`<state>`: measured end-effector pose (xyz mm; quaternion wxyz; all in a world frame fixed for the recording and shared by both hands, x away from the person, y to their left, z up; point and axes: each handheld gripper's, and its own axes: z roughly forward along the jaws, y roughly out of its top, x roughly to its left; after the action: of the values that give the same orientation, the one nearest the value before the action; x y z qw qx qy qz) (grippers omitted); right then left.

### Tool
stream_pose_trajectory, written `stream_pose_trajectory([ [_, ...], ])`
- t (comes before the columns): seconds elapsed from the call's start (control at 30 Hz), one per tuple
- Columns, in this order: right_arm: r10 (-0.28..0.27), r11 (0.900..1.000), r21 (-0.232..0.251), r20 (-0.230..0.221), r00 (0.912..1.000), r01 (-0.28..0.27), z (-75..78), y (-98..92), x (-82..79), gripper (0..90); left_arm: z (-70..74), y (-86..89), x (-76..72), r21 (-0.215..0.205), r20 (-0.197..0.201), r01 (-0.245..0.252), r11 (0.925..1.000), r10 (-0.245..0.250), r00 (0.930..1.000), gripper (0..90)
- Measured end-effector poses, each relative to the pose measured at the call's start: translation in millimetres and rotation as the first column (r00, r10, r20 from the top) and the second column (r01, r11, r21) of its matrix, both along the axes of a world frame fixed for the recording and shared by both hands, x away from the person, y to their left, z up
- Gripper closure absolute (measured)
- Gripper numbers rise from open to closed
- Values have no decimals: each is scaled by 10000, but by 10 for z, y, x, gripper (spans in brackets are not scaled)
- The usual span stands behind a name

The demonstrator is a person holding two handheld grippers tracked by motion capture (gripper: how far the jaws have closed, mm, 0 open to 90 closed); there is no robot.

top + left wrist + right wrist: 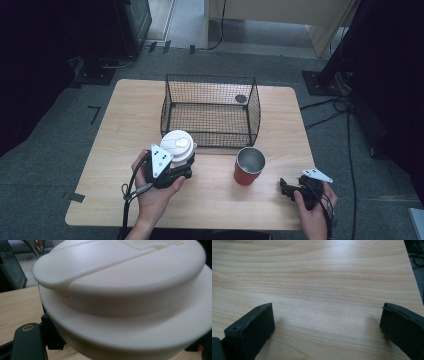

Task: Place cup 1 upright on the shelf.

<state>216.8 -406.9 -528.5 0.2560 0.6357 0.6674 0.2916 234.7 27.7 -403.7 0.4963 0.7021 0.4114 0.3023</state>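
High view shows a wooden desk (125,130) with a wire basket (210,110) at the back, a red cup (248,166) before it, the left hand-held gripper (175,167) pinching a white lid (177,145), and the right hand-held gripper (289,189) spread wide over bare wood.

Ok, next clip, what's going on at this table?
A person works at a wooden table with two handheld grippers. The left gripper is shut on a white lidded cup, just in front of a black wire basket. An open red cup with a metal inside stands to its right. The right gripper rests open over bare wood, holding nothing.
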Motion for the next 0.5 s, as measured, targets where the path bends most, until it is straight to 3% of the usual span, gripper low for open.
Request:
stream_pose_trajectory([
  [0.23, 0, 10000, 0, 7, 10000, 0, 0, 0, 0, 0, 93, 8, 7, -293, 1101, -150, 9995, 182, 9938, 169],
  [0.3, 4, 10000, -2, 10, 10000, -4, 0, 0, 0, 0, 122, 0, 0, -313, 1573, -244, 9992, 290, 9871, 169],
  [0.4, -5, 10000, 7, 5, 10000, 5, 0, 0, 0, 0, 180, -12, -17, -545, 2347, -273, 9981, 394, 9713, 169],
  [0.5, -11, 10000, 13, -1, 10000, 11, 0, 1, 0, 0, 228, -18, -22, -706, 2806, -236, 9972, 426, 9589, 169],
])
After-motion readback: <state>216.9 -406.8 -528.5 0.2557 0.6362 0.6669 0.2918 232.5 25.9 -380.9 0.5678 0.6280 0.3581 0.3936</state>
